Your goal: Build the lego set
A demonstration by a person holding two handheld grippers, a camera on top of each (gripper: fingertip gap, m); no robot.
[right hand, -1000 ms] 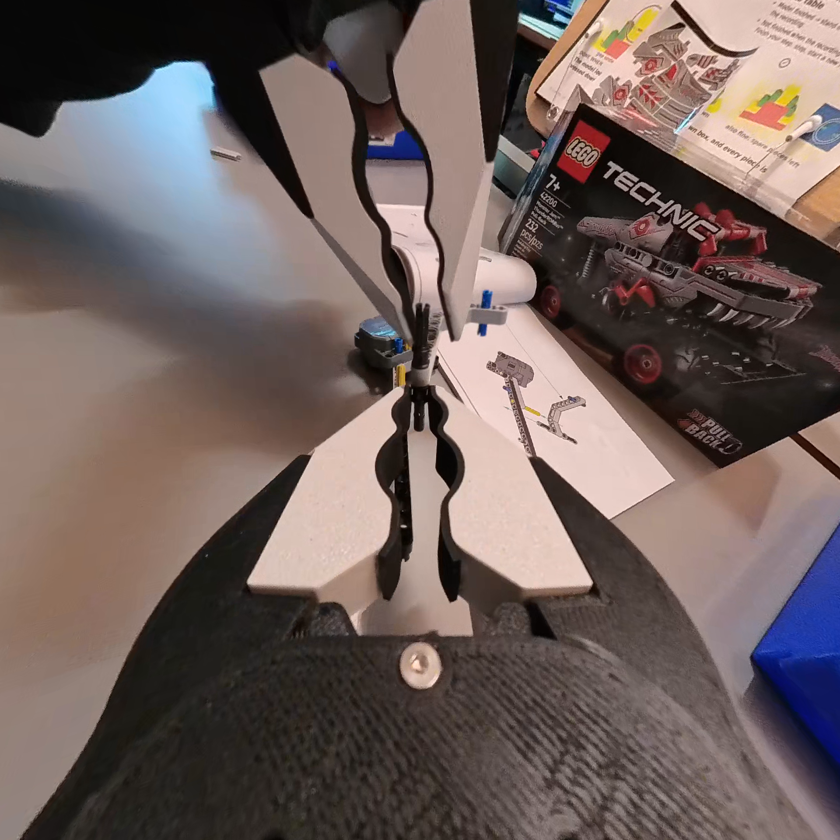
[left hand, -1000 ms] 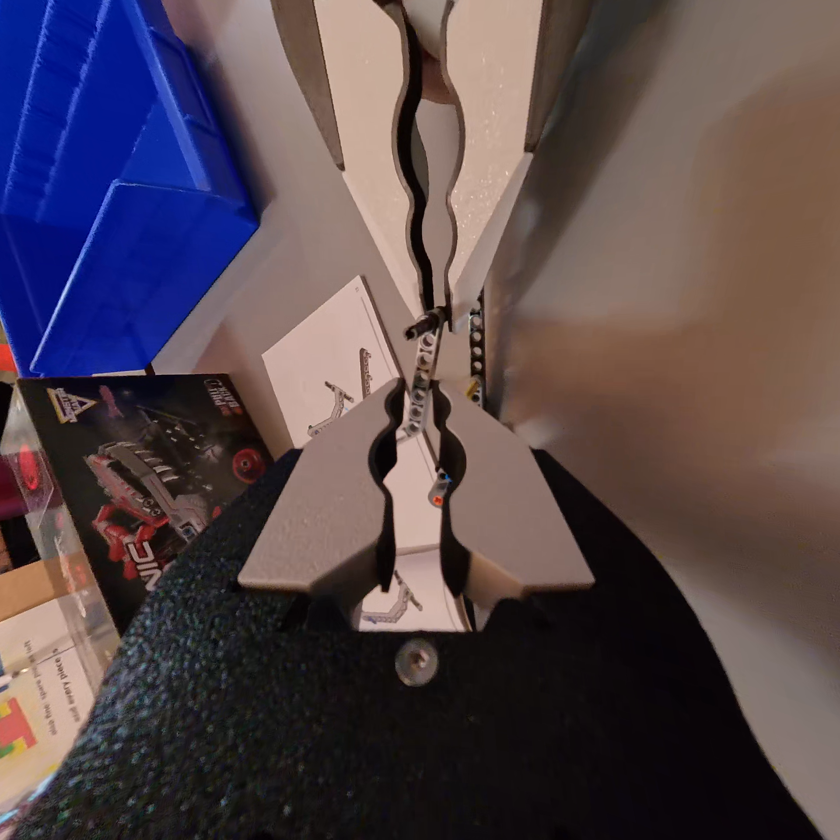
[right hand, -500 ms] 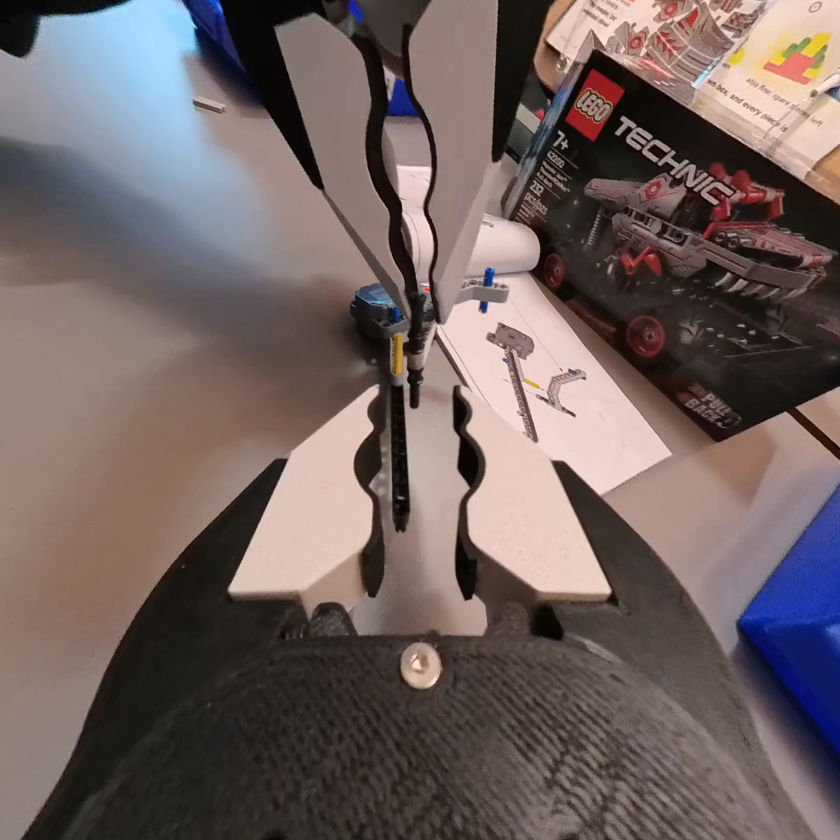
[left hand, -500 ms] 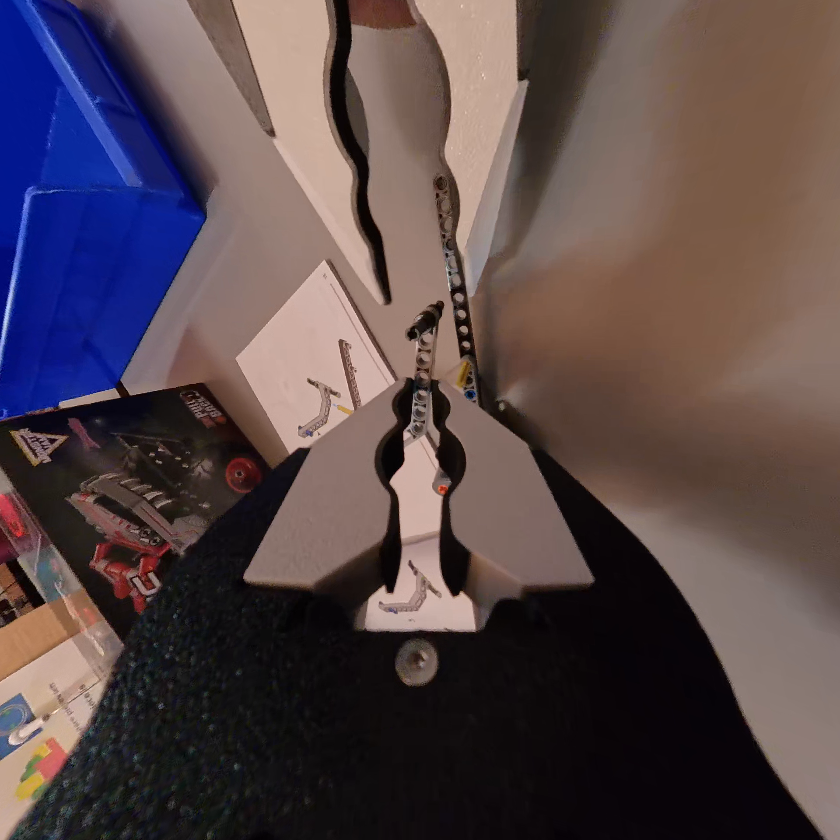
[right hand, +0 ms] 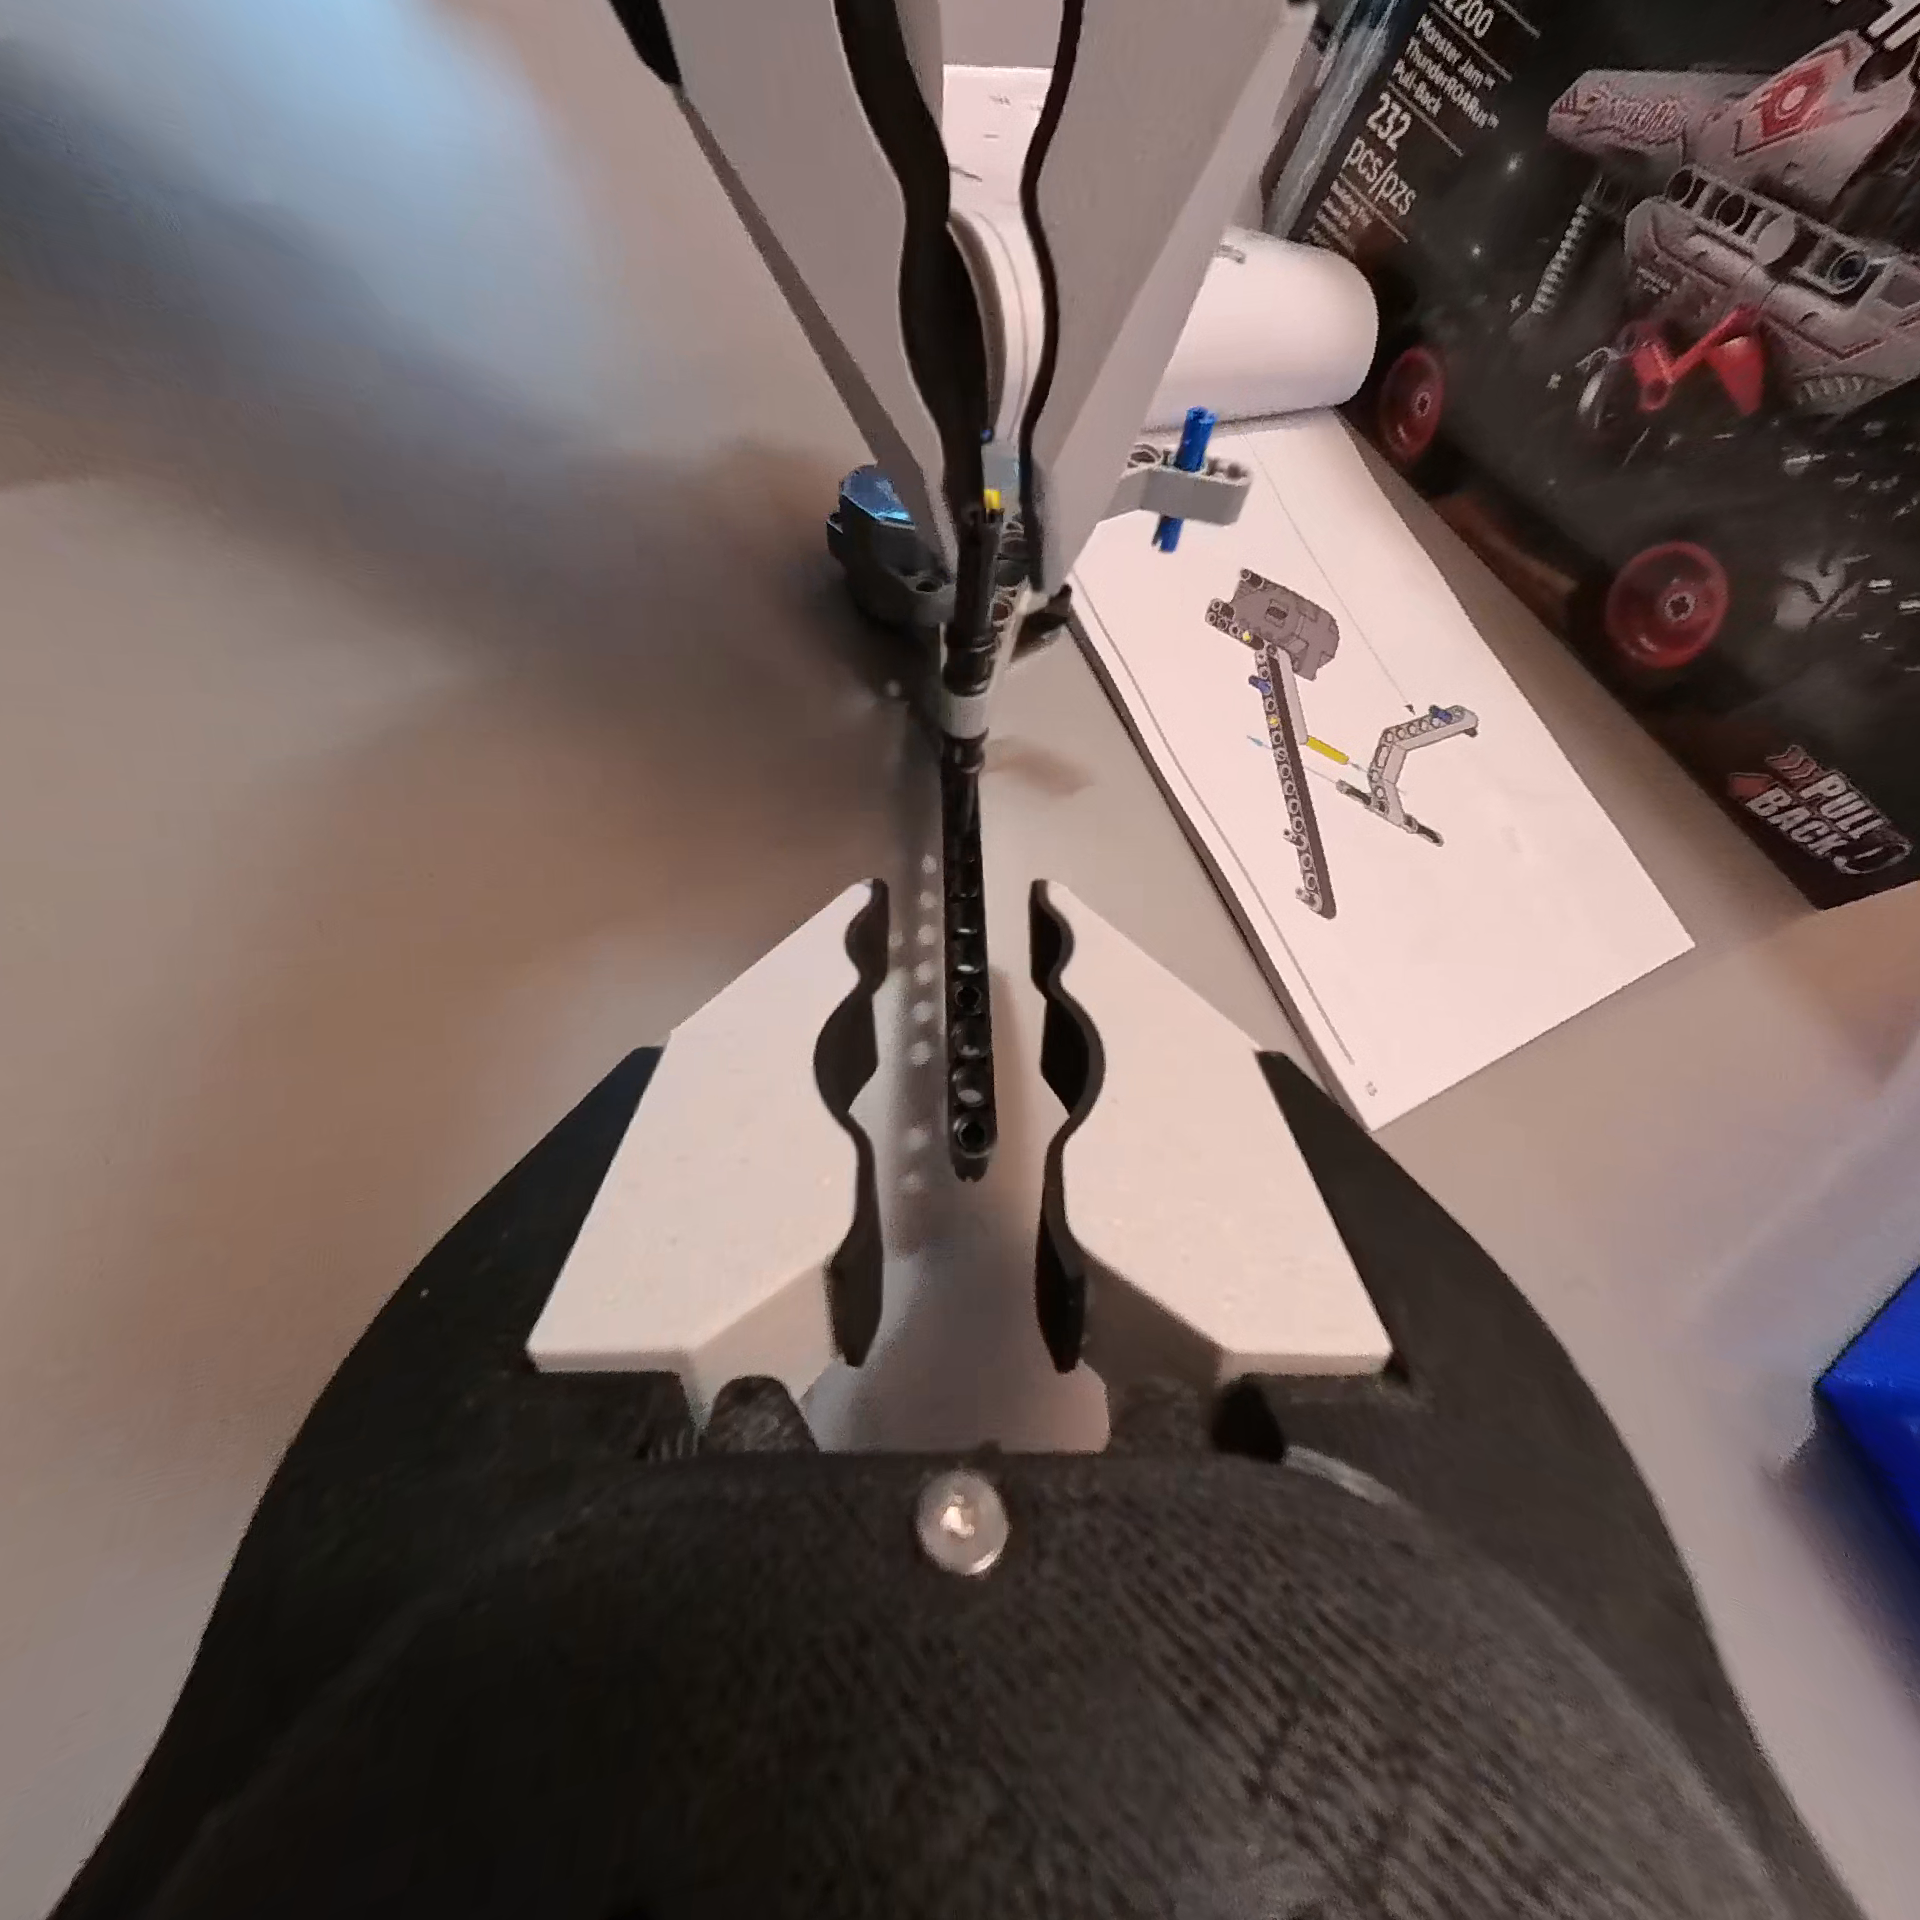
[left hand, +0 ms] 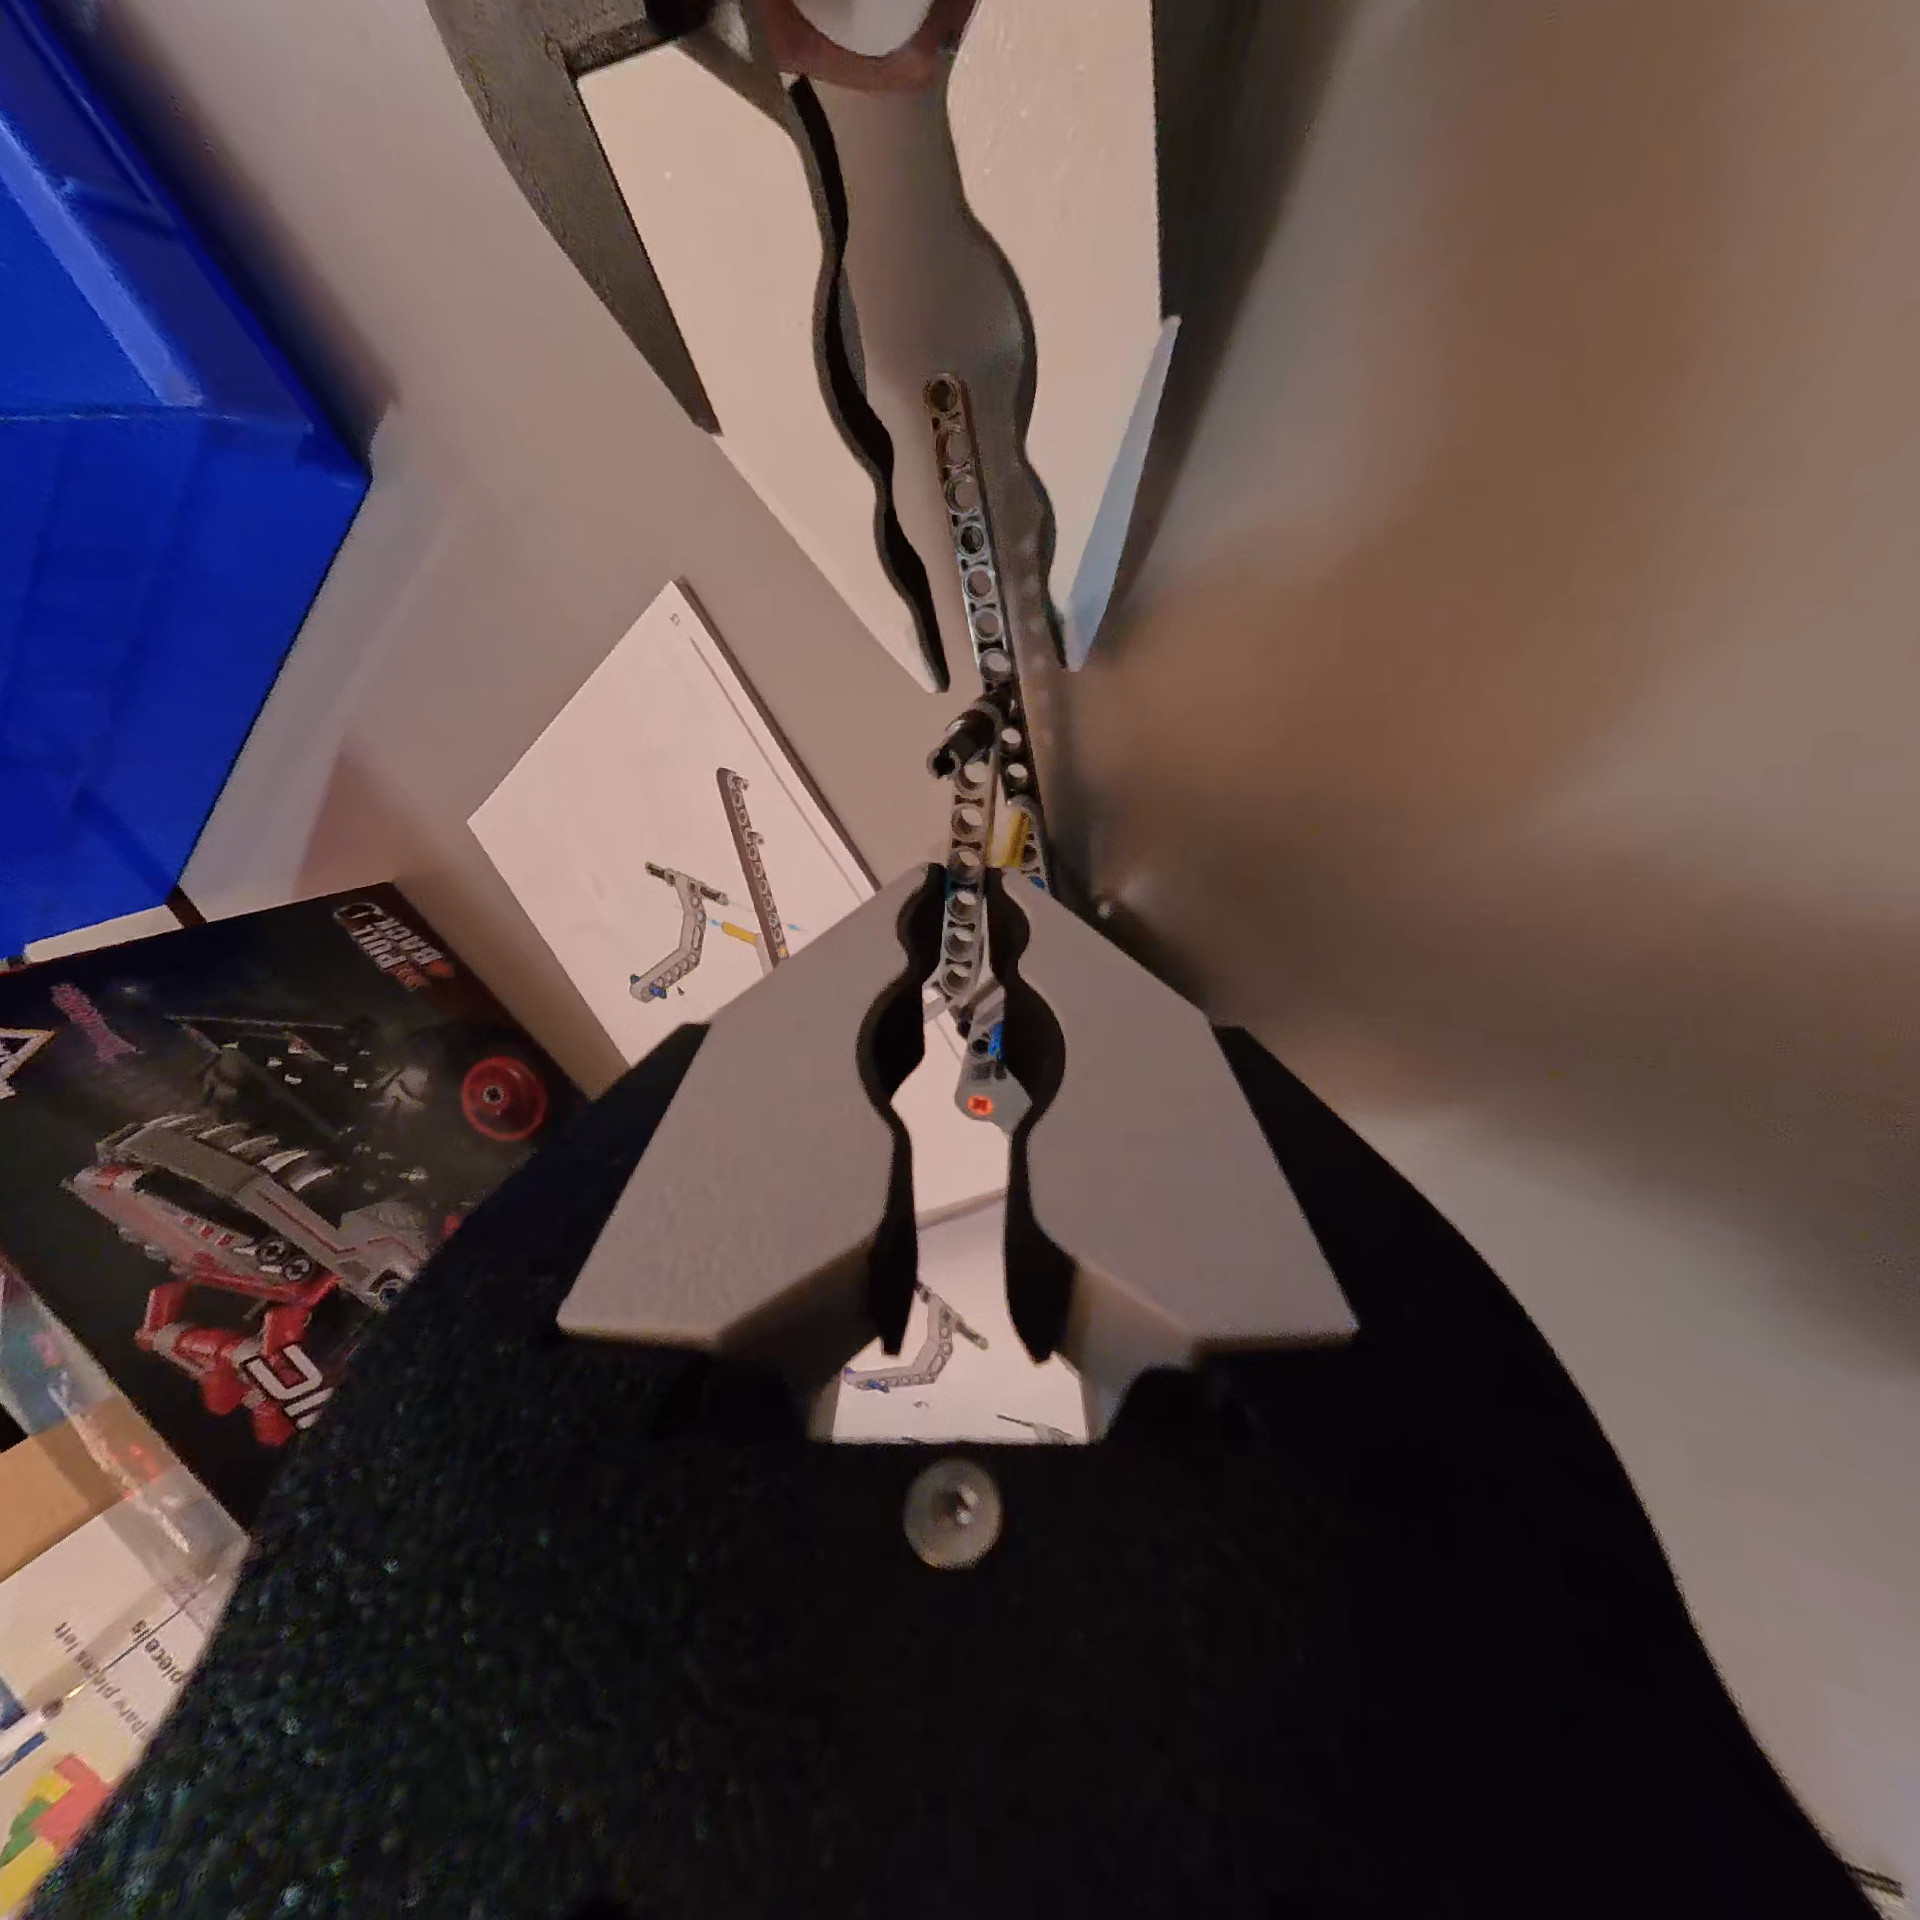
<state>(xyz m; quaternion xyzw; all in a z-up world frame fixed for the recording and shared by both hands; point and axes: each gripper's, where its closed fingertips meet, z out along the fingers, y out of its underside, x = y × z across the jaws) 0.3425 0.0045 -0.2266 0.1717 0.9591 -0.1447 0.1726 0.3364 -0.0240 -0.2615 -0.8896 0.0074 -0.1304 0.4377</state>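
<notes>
My left gripper [left hand: 964, 883] is shut on a light grey bent beam [left hand: 961, 925] with a black pin [left hand: 961, 732] at its far end. The beam meets a long black beam [left hand: 977, 540] near a yellow pin [left hand: 1010, 844]. My right gripper [right hand: 958, 894] is open; the long black beam [right hand: 966, 997] lies between its jaws, touching neither. In the right wrist view the left gripper [right hand: 992, 582] comes down from above onto the assembly. There is a grey motor block [right hand: 883, 545] behind it, and a grey beam end with a blue pin [right hand: 1190, 478]. The right gripper [left hand: 997, 670] also shows open in the left wrist view.
An instruction sheet [right hand: 1403, 831] lies to the right on the grey table [right hand: 416, 935], also shown in the left wrist view [left hand: 675, 810]. The set's box [right hand: 1662, 416] stands behind it, with a white curled page [right hand: 1278, 322] beside it. A blue bin [left hand: 135, 520] sits at the far left. One gripper's finger ends stand about 5 cm off the other's.
My right gripper has opened, let go of the black beam's end and drawn back along it. My left gripper stays shut on the grey beam.
</notes>
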